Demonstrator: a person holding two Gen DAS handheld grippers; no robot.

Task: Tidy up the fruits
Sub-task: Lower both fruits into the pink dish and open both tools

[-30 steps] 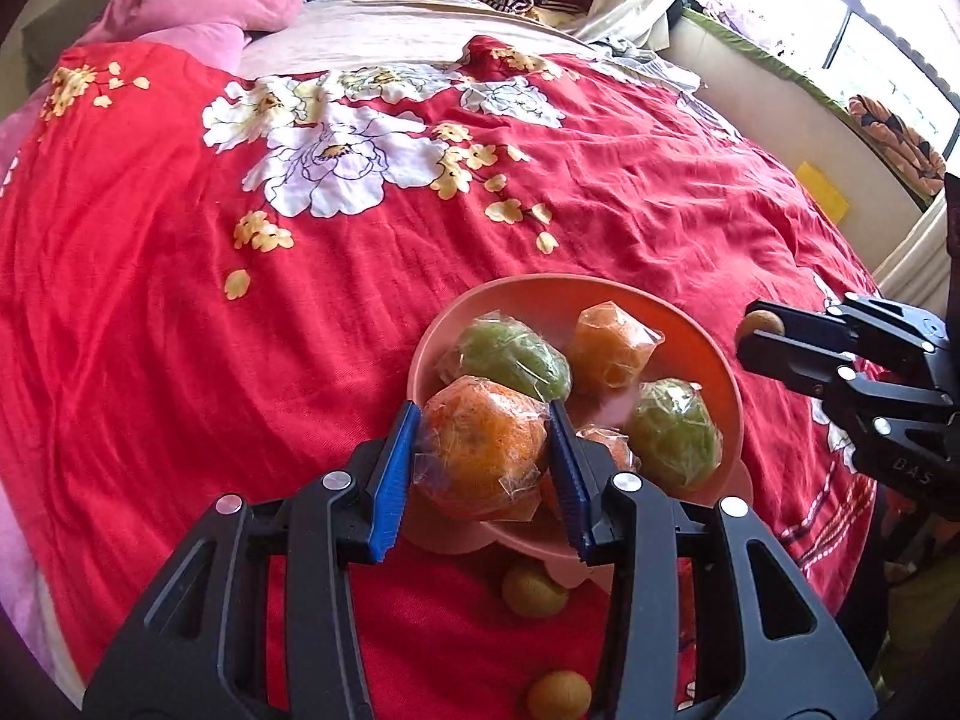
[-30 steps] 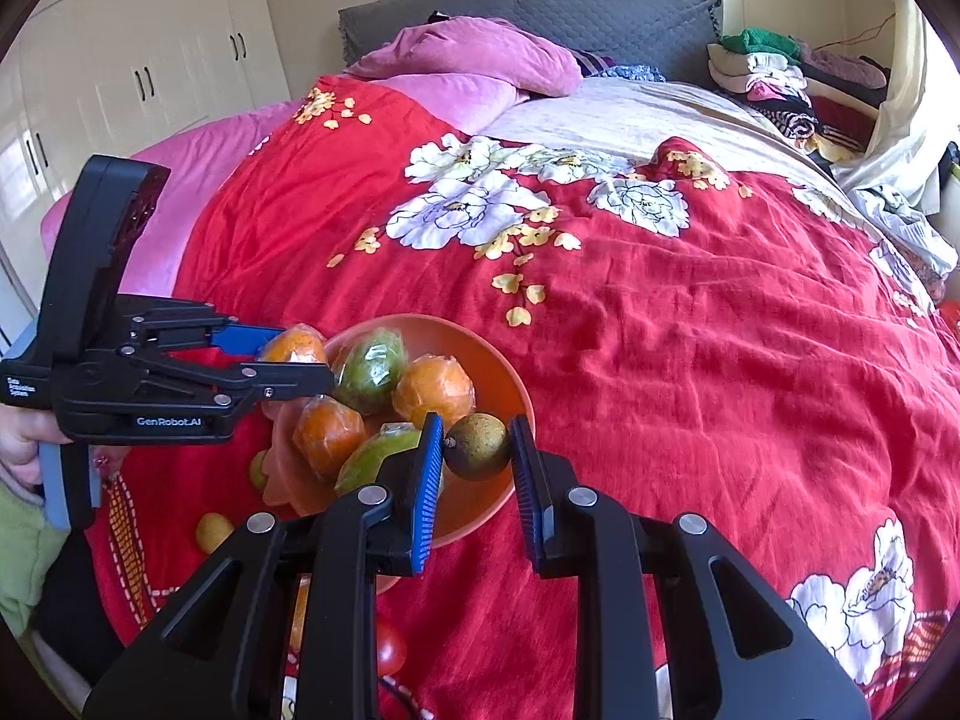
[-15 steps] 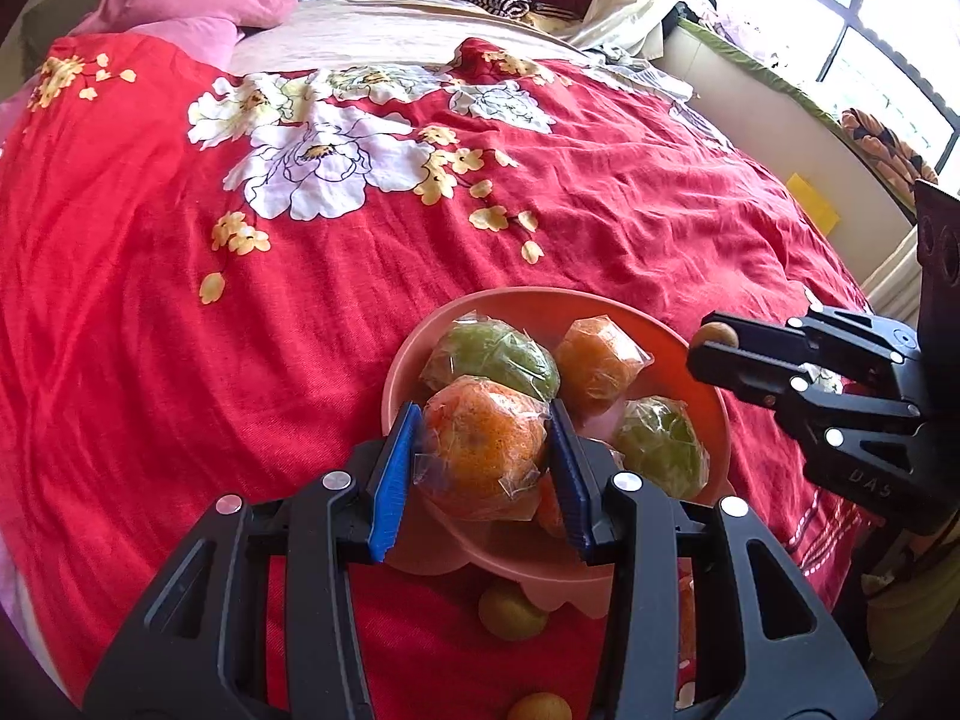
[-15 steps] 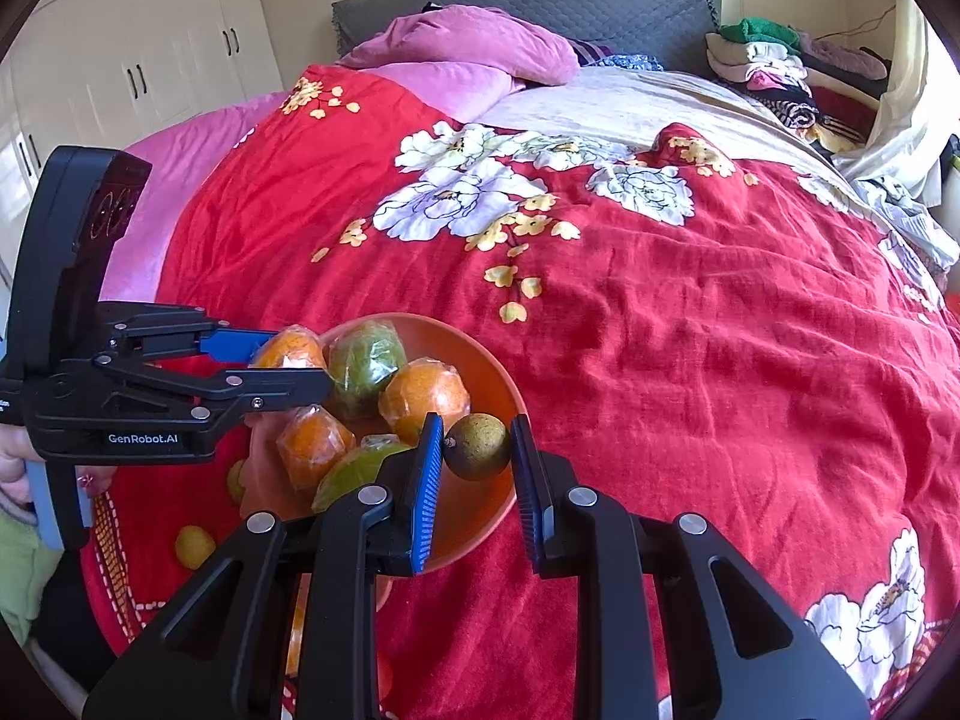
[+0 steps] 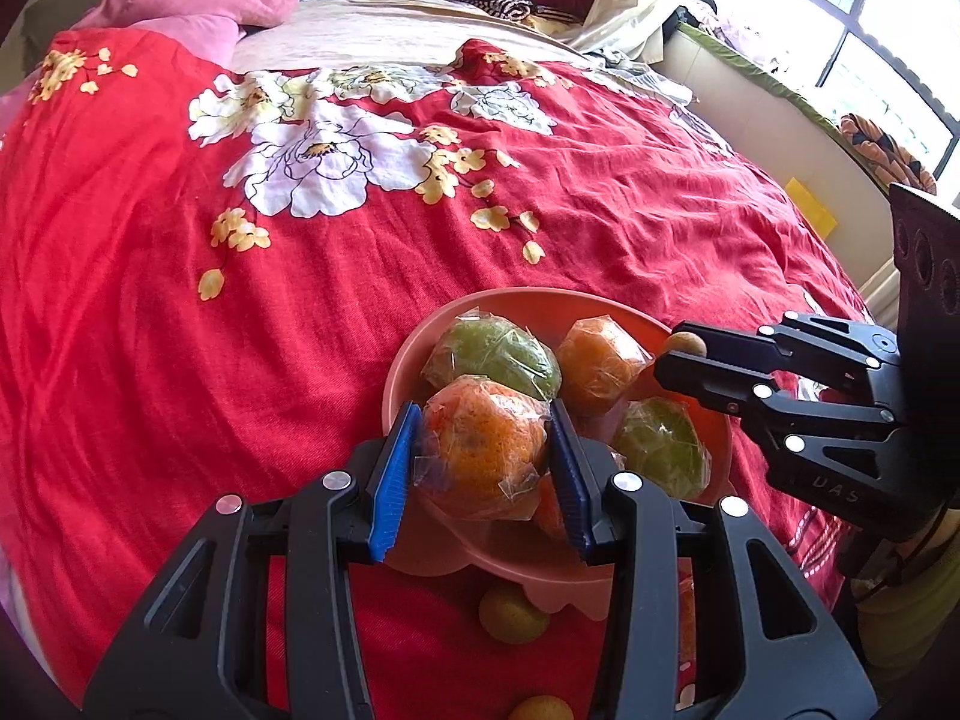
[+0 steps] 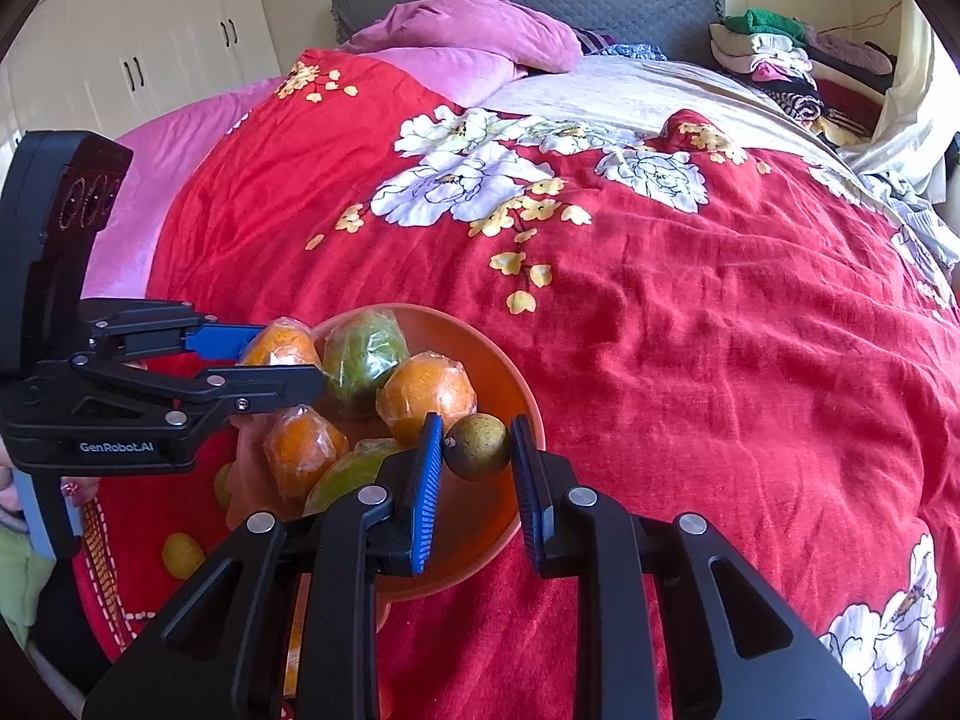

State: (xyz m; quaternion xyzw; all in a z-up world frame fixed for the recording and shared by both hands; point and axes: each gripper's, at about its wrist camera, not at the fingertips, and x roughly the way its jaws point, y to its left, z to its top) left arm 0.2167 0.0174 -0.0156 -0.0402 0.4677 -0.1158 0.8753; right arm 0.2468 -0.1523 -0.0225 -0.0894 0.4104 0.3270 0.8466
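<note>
An orange-pink bowl sits on the red floral bedspread and holds several plastic-wrapped oranges and green fruits. My left gripper is shut on a wrapped orange held above the bowl's near rim. My right gripper is shut on a small brown-green round fruit held over the bowl's right side. In the right wrist view the left gripper comes in from the left with its orange. In the left wrist view the right gripper comes in from the right.
Small yellow-green fruits lie on the bedspread beside the bowl. Pink pillows and folded clothes sit at the head of the bed. A window ledge runs along the right.
Both grippers have moved in over the bowl with their fruits still held. The right gripper has come closer to the bowl's middle in the left wrist view.
</note>
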